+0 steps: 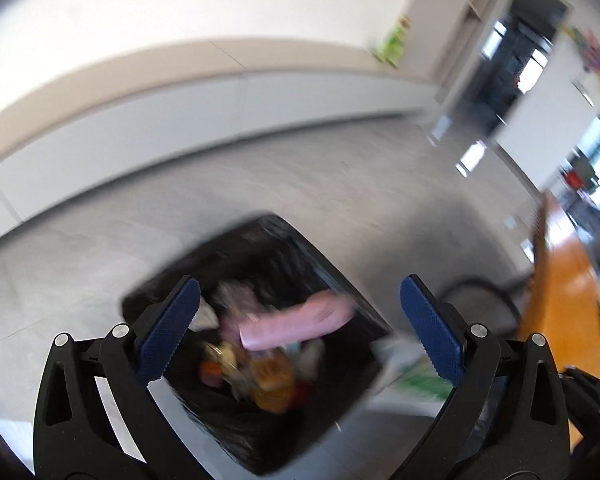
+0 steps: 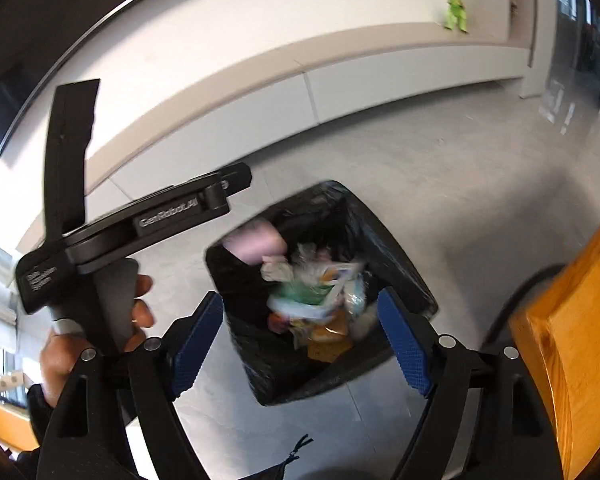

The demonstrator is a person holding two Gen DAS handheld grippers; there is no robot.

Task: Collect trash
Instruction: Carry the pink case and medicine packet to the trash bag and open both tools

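Note:
A black bin lined with a black bag [image 1: 332, 276] stands on the grey floor, holding mixed trash with a pink packet [image 1: 296, 322] on top. It also shows in the right wrist view [image 2: 400, 248], with the pink packet [image 2: 258, 246] at its far left. My left gripper [image 1: 296, 320] is open and empty above the bin. My right gripper [image 2: 300, 328] is open and empty above the bin too. The left gripper's body [image 2: 140, 220] and the hand holding it show at left in the right wrist view.
An orange wooden table edge [image 2: 572, 320] is at the right, also in the left wrist view [image 1: 564, 300]. A black chair frame [image 1: 480, 292] stands beside the bin. A long white low cabinet [image 1: 180, 120] runs along the wall with a green toy [image 2: 456, 8] on it.

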